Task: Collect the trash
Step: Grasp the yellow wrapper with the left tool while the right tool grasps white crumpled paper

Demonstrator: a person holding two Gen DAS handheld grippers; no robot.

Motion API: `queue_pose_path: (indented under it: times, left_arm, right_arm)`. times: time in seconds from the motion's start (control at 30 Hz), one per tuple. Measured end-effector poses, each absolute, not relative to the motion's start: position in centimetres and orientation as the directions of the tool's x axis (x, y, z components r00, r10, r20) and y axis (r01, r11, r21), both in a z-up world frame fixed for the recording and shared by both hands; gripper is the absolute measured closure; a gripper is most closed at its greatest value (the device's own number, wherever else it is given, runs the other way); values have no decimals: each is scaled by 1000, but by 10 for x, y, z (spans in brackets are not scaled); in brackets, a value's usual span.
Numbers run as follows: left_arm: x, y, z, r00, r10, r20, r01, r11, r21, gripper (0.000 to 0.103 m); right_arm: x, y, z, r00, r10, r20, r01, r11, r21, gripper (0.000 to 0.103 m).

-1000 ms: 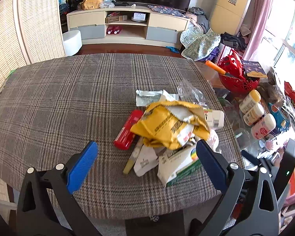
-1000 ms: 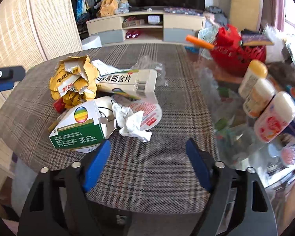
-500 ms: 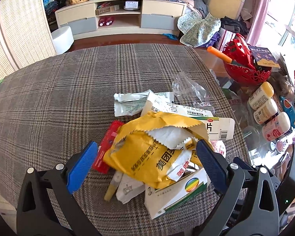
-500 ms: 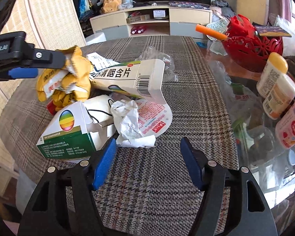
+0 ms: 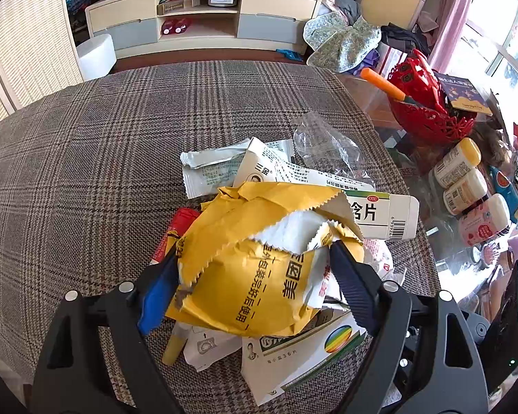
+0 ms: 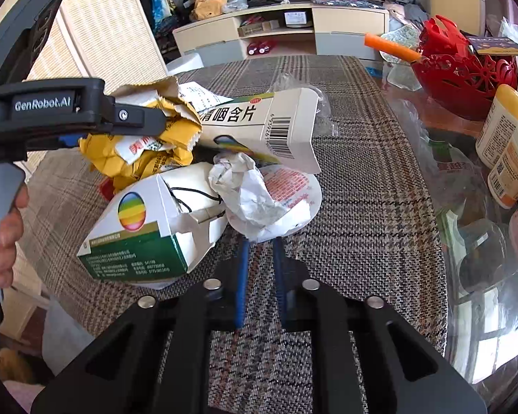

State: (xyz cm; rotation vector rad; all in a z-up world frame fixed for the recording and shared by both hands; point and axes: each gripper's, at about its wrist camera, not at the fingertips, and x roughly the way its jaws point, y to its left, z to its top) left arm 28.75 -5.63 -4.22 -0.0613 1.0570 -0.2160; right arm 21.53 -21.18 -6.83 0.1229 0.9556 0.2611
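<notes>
A trash pile lies on the plaid tablecloth [image 5: 86,172]. My left gripper [image 5: 255,265] is shut on a crumpled yellow paper bag [image 5: 245,276]; it also shows in the right wrist view [image 6: 138,151]. My right gripper [image 6: 260,245] is shut on the lower edge of a crumpled white paper [image 6: 248,196]. Around them lie a green-and-white medicine box [image 6: 138,234], a long white lozenge box [image 6: 259,127], a silver sachet [image 5: 210,169], a clear plastic wrapper [image 5: 324,148], a red packet [image 5: 176,227] and a round foil lid [image 6: 293,186].
To the right, on the glass tabletop, stand a red openwork basket [image 5: 428,110] with an orange-handled tool [image 5: 383,84], several lotion bottles [image 5: 462,183] and clutter. A TV cabinet [image 5: 203,17] and white stool [image 5: 95,55] lie beyond the table.
My left gripper moved forward and closed on the yellow bag. My right gripper moved forward and closed on the crumpled white paper.
</notes>
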Motion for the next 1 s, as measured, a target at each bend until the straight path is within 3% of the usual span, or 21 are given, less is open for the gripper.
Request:
queue_pose_path:
  times: [0.13, 0.33, 1.0]
  left_arm:
    - [282, -55, -40, 476, -211, -854, 161, 975, -151, 31]
    - [272, -55, -27, 511, -224, -830, 174, 972, -156, 37]
    - [272, -60, -30, 510, -227, -830, 221, 967, -129, 37]
  right_arm:
    - [210, -214, -65, 557, 268, -786, -160, 963, 215, 101]
    - [200, -220, -57, 573, 257, -778, -157, 966, 204, 101]
    - [247, -211, -42, 626, 286, -725, -99, 952, 291, 93]
